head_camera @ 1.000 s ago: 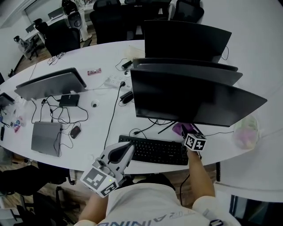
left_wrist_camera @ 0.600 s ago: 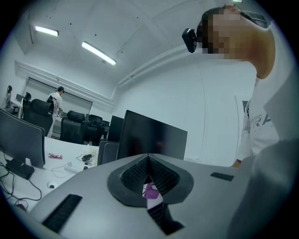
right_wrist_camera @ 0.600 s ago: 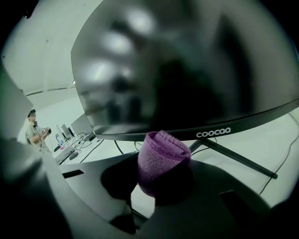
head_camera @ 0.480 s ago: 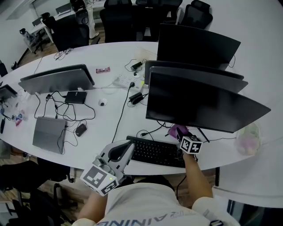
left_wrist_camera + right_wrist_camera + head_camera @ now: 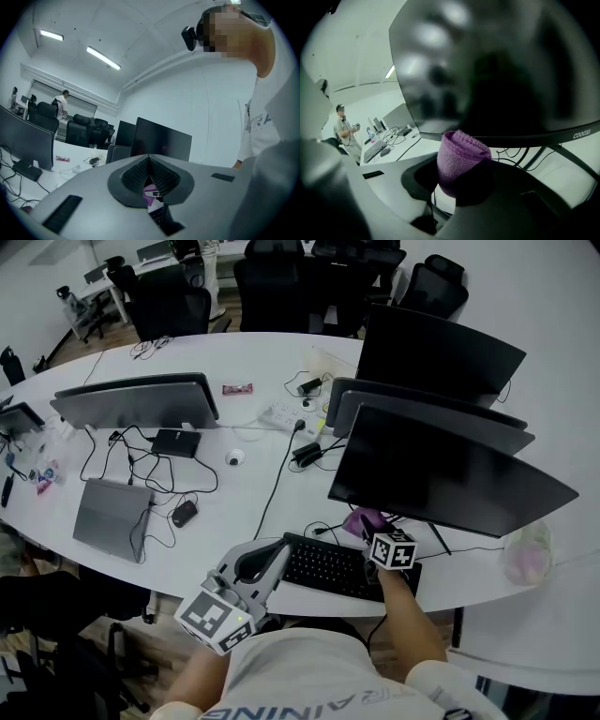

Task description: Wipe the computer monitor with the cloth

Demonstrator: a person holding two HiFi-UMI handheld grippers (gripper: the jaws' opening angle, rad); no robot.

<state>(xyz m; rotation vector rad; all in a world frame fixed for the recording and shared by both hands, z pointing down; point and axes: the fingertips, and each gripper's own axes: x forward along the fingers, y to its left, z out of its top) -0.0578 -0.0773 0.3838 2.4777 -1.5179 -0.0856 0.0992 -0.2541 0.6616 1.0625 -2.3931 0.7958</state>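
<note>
Gripping the purple cloth (image 5: 461,159), your right tongs (image 5: 373,532) sit below the monitor (image 5: 450,474), beside the keyboard (image 5: 328,566); your left tongs (image 5: 277,551) are closed, empty.

1. We see the cloth (image 5: 461,159) as a purple, knit-textured rag, rolled into a thick wad. It is clamped between the jaws of the right gripper (image 5: 464,187), and its rounded top sticks up past them.
2. From the head view we find the cloth (image 5: 359,520) just below the monitor's left bottom corner.
3. The monitor (image 5: 448,474) is wide and black, upright, with a dark screen.
4. In the right gripper view the monitor (image 5: 487,61) looms close above the cloth, glossy with blurred reflections. We cannot tell whether they touch.
</note>
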